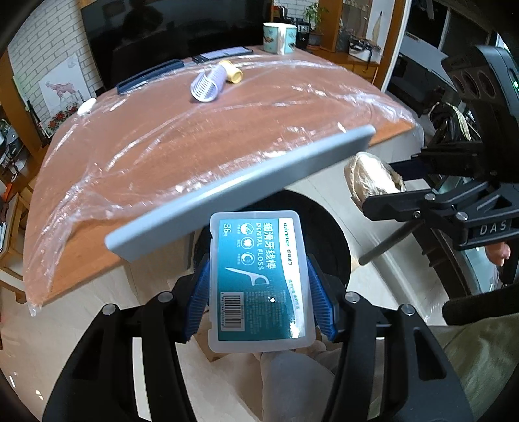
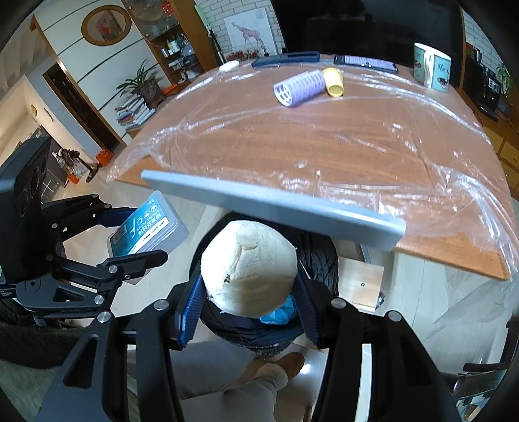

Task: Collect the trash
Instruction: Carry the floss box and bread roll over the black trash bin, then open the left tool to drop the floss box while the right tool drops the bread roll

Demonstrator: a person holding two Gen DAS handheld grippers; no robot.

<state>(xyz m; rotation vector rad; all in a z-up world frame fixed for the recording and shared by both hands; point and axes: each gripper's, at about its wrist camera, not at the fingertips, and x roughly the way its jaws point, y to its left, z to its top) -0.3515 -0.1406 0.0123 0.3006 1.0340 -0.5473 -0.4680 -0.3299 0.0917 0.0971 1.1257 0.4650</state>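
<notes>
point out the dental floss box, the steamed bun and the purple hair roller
dental floss box (image 1: 261,279): left wrist view, middle of its teal label
steamed bun (image 2: 249,267): right wrist view, middle of its pale top
purple hair roller (image 2: 300,87): right wrist view, middle of its ribbed side

White brick wall (image 2: 214,19), pale tiled floor (image 2: 155,207), wooden shelving (image 1: 334,19).
</notes>
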